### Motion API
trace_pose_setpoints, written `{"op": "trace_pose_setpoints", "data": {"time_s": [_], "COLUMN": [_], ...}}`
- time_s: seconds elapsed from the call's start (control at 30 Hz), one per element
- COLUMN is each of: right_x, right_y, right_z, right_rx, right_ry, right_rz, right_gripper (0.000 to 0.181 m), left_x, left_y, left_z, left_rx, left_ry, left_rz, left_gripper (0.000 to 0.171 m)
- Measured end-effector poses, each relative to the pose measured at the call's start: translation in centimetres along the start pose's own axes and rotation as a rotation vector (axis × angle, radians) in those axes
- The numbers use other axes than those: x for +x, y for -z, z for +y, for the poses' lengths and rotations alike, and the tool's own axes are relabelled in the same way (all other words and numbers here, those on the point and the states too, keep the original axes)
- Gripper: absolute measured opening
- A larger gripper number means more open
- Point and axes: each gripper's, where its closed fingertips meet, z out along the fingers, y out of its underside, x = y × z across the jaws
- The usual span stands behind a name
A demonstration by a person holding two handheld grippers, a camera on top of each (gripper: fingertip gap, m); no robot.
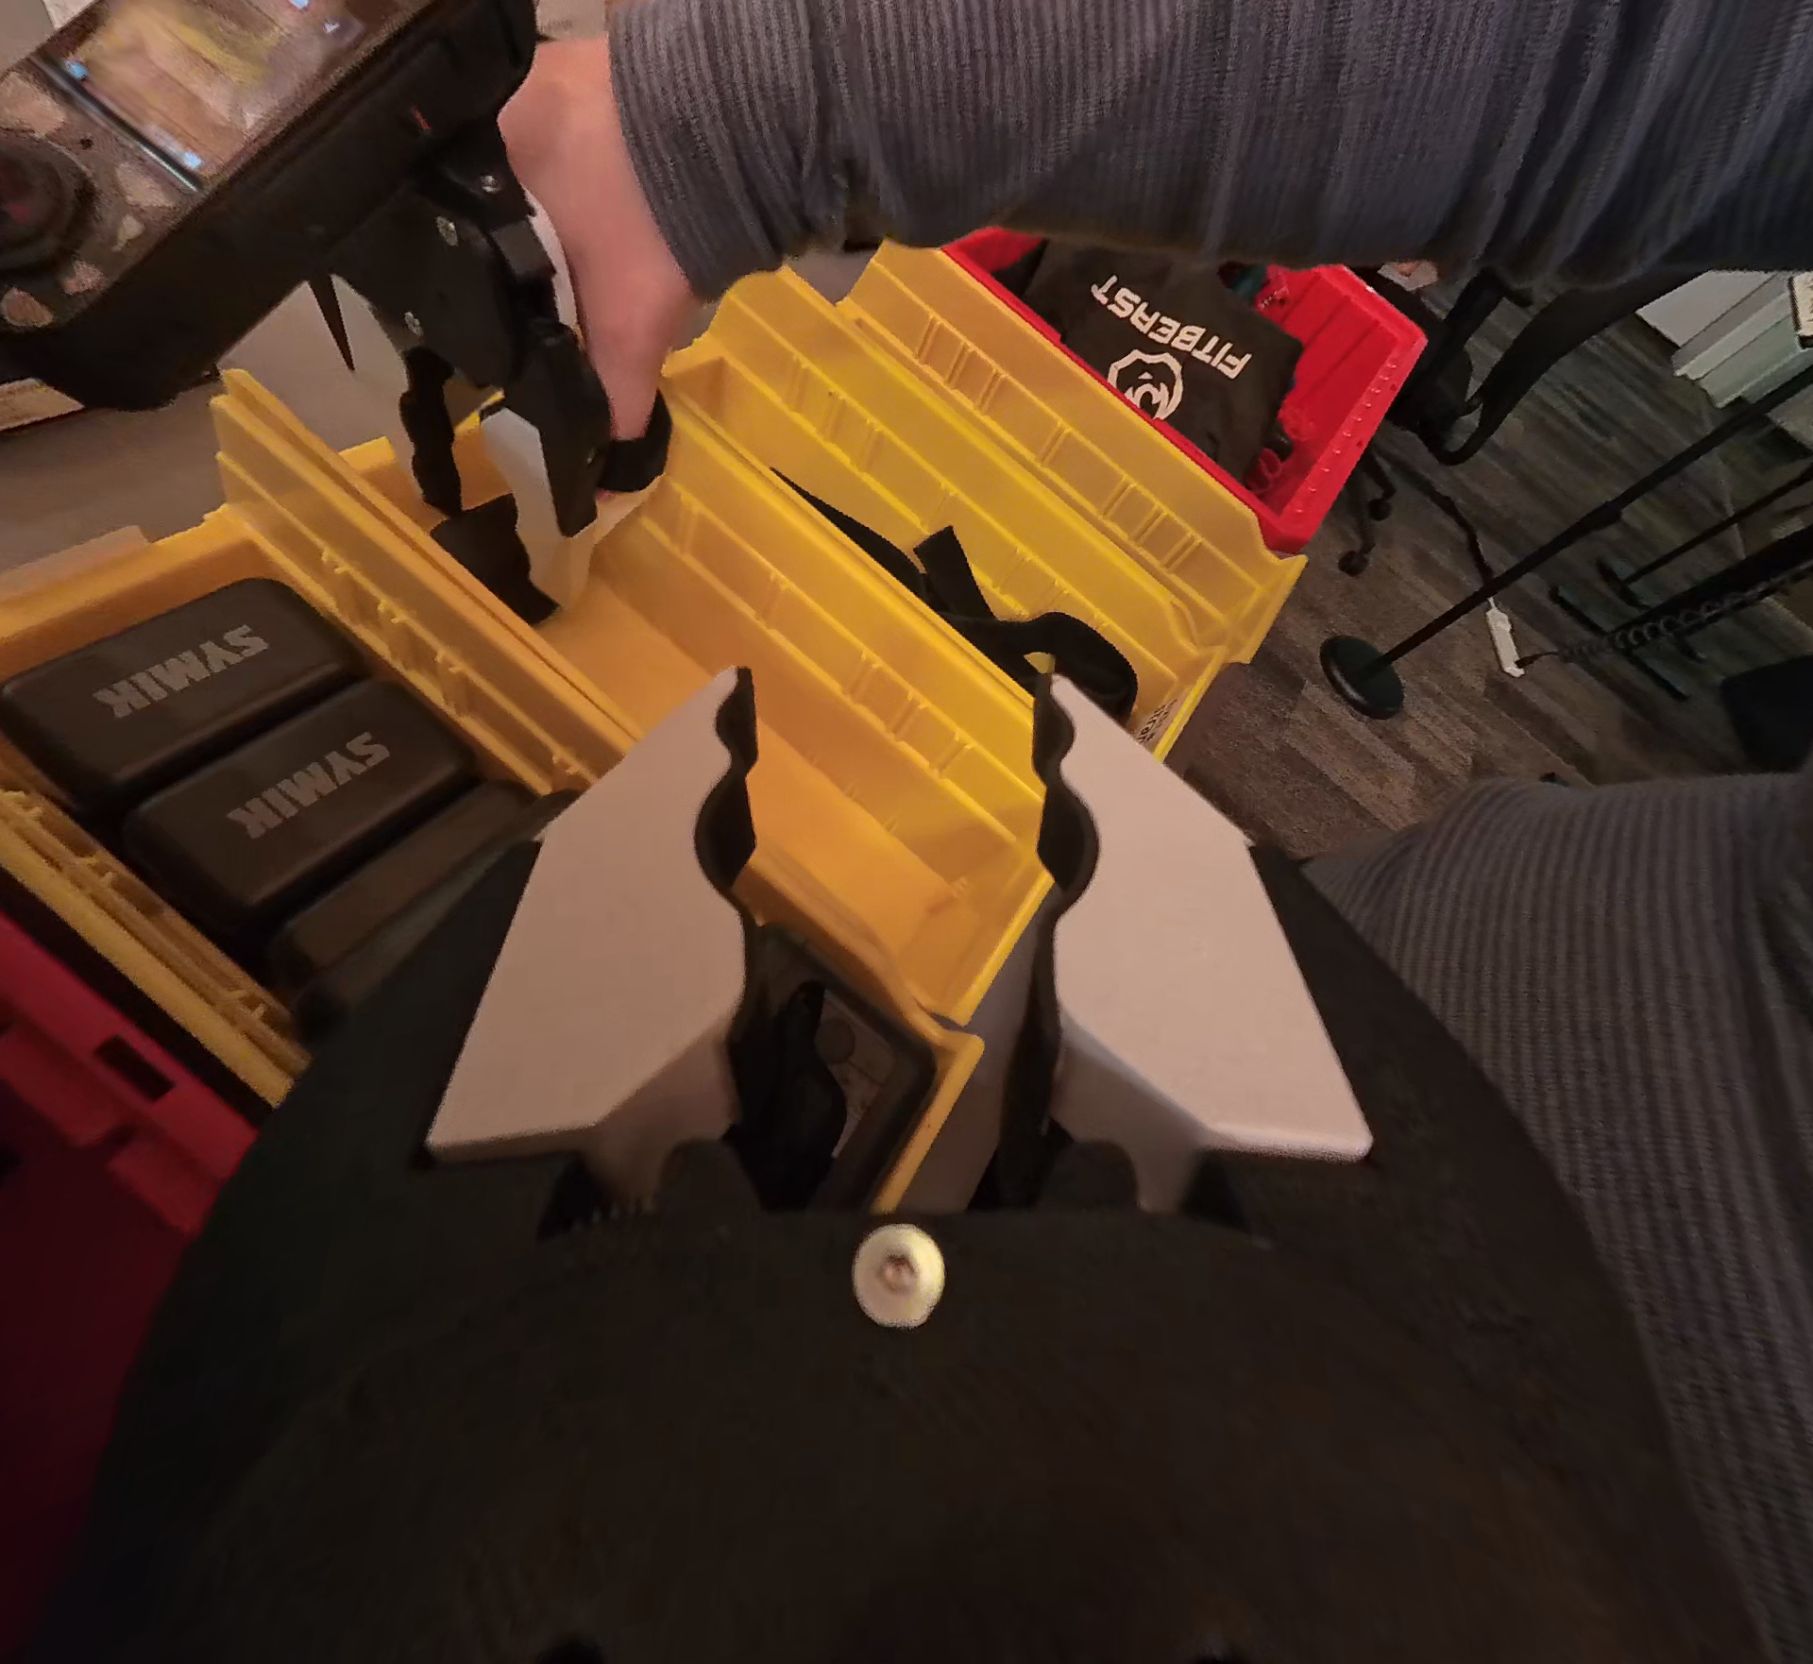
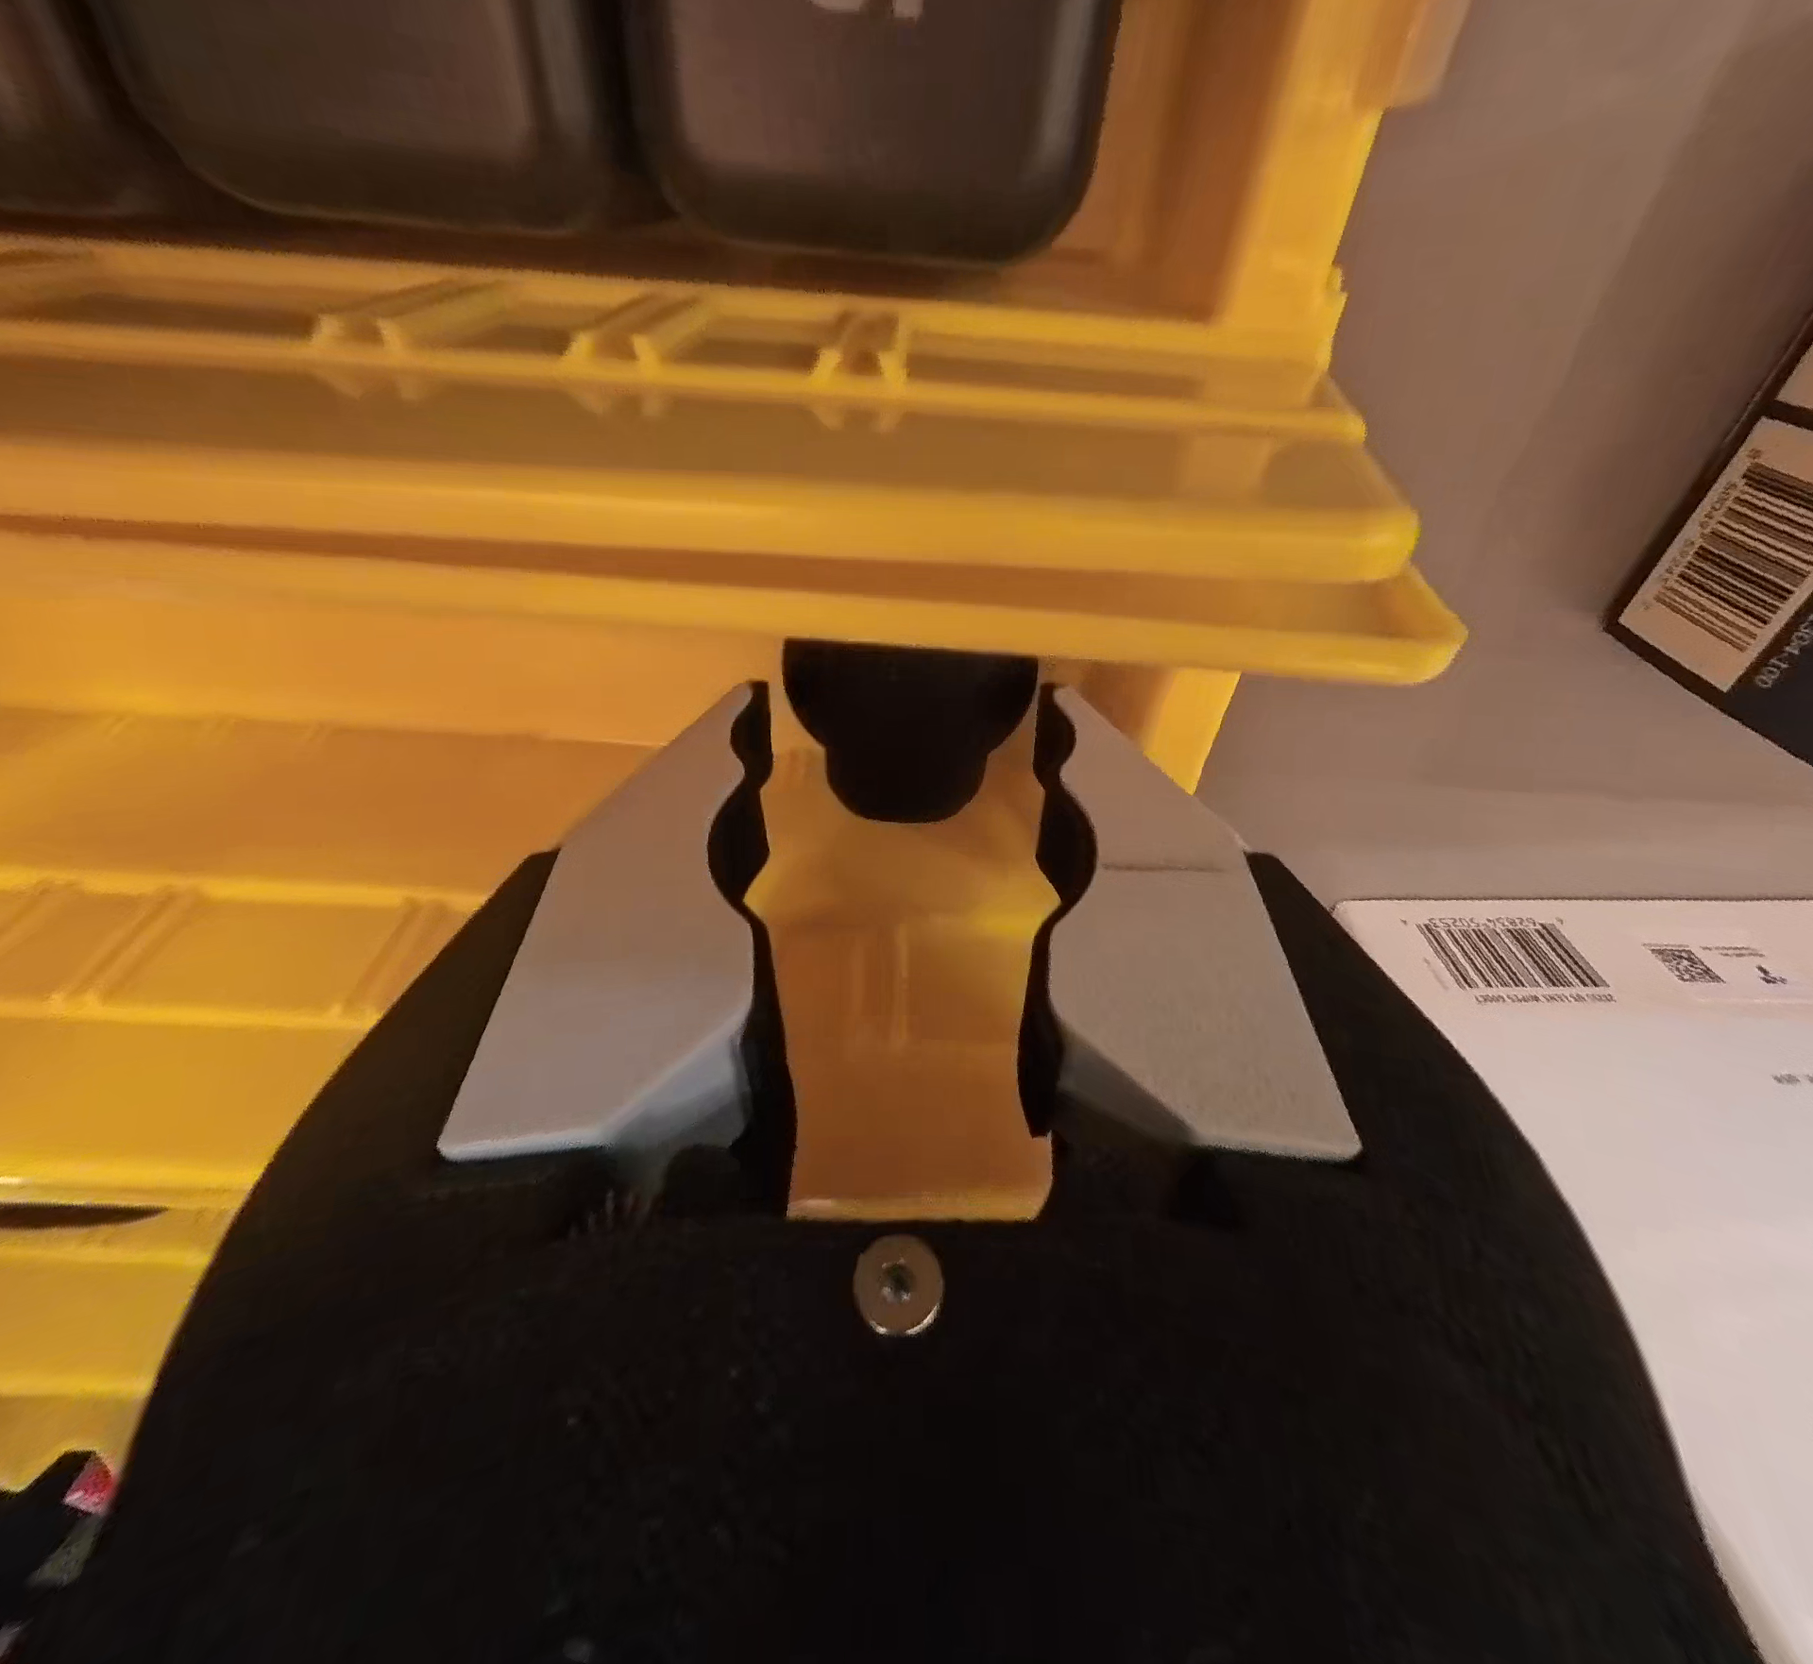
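Two yellow crates with ribbed flap lids stand side by side. In the left wrist view my left gripper [image 1: 891, 704] is open above the near yellow crate's flap [image 1: 863, 793], holding nothing. A dark item [image 1: 834, 1087] lies in the crate low between its fingers. My right gripper [image 1: 495, 528], held by a hand in a grey sleeve [image 1: 1128, 67], reaches down between the flaps at the far side. In the right wrist view the right gripper [image 2: 903, 704] is open, its fingertips on either side of a black rounded object [image 2: 903, 744] under a yellow flap edge [image 2: 1079, 626].
Black cases with white lettering [image 1: 226, 734] fill the left yellow crate and also show in the right wrist view [image 2: 863, 47]. A red crate [image 1: 1364, 400] with a black bag [image 1: 1167, 351] stands behind. Another red crate [image 1: 88, 1156] is at lower left. Boxes [image 2: 1619, 1126] lie right. Stands [image 1: 1373, 685] rest on the floor.
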Motion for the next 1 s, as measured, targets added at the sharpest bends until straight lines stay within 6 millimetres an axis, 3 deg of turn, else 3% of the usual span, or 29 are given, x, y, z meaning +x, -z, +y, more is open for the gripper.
{"op": "trace_pose_setpoints", "data": {"time_s": [0.37,0.7,0.83,0.93,1.0], "right_x": [-0.3,1.7,2.0,2.4,2.9], "right_y": [0.1,0.4,1.5,1.6,1.4], "right_z": [-0.4,-1.5,-1.3,-1.2,-0.9], "right_rx": [0.045,0.176,0.176,0.15,0.116], "right_ry": [-0.001,-0.097,-0.075,-0.035,-0.023], "right_rz": [0.018,0.096,0.173,0.279,0.337], "right_gripper": [0.043,0.046,0.053,0.082,0.09], "left_x": [0.2,0.4,0.6,0.8,0.8], "left_y": [-0.2,-0.2,-0.1,-0.1,-0.1], "left_z": [0.2,0.3,0.3,0.5,0.5], "left_rx": [-0.016,-0.025,-0.022,-0.023,-0.026], "left_ry": [-0.005,-0.002,-0.006,-0.003,-0.004], "left_rz": [0.014,0.031,0.032,0.036,0.039], "left_gripper": [0.051,0.049,0.049,0.048,0.048]}}
